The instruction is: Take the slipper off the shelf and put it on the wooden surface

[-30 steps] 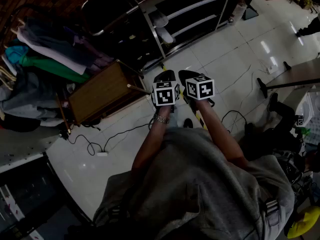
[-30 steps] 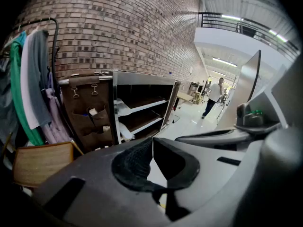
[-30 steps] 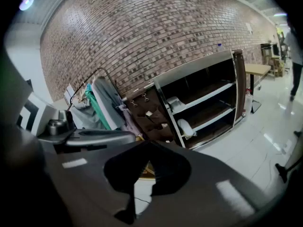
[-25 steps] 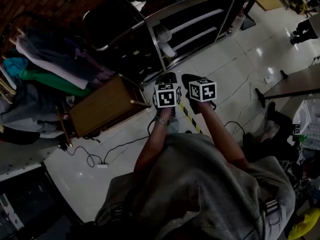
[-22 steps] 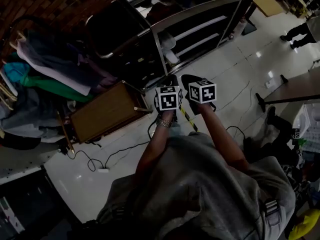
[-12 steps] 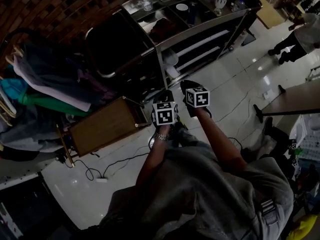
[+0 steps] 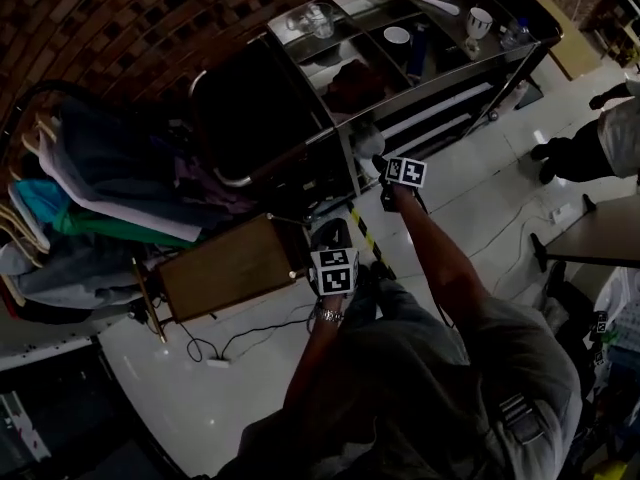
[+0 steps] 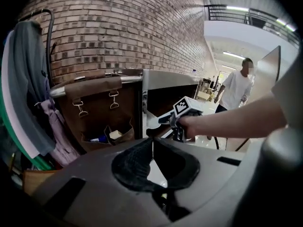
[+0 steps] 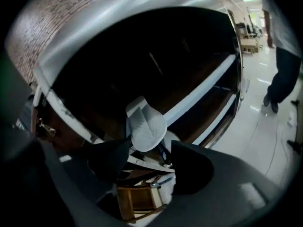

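My right gripper [image 9: 146, 156] has its fingers opening toward the pale slipper [image 9: 144, 126] on the shelf [image 9: 201, 94], not yet gripping it. My left gripper [image 8: 152, 151] has its fingers pressed together, empty. Closing too early could catch only the slipper's edge and drop it.

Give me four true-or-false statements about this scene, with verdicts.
1. The slipper lies on the shelf. True.
2. The right gripper has its jaws clamped on the slipper. False: the right gripper's jaws are apart and opening, with the slipper just ahead of them, not gripped.
3. The left gripper has its jaws together with nothing between them. True.
4. A slipper already rests on the wooden surface. False: the head view shows no slipper on the wooden surface.
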Demonstrator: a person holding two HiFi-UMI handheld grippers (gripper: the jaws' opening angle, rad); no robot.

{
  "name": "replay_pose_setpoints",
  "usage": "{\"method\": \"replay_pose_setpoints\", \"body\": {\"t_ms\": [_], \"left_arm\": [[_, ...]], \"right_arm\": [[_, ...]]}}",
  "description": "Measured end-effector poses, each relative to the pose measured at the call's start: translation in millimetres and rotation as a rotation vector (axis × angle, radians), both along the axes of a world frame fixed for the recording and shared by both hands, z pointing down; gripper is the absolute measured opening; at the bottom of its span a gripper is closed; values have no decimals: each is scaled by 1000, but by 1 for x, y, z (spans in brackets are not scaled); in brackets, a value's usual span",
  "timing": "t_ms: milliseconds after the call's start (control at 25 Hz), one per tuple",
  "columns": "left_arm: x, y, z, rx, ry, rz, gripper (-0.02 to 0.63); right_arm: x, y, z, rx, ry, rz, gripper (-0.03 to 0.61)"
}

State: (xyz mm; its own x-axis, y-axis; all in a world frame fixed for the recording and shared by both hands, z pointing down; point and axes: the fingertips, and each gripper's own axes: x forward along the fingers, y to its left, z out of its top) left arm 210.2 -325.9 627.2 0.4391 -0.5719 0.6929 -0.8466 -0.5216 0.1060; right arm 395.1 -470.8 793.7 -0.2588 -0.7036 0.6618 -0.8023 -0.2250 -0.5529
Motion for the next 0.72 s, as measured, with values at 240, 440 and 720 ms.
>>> {"method": "replay_pose_setpoints", "body": {"t_ms": [240, 440, 720], "left_arm": [[-2, 3, 32, -77, 19, -1, 8], [-2, 5, 51, -124, 26, -8, 8], [8, -3, 53, -124, 41, 6, 8]], "right_arm": [[1, -46, 41, 39, -146, 158, 352], [2, -72, 49, 121, -339, 249, 195], [3, -64, 11, 215, -432, 234, 63]]}}
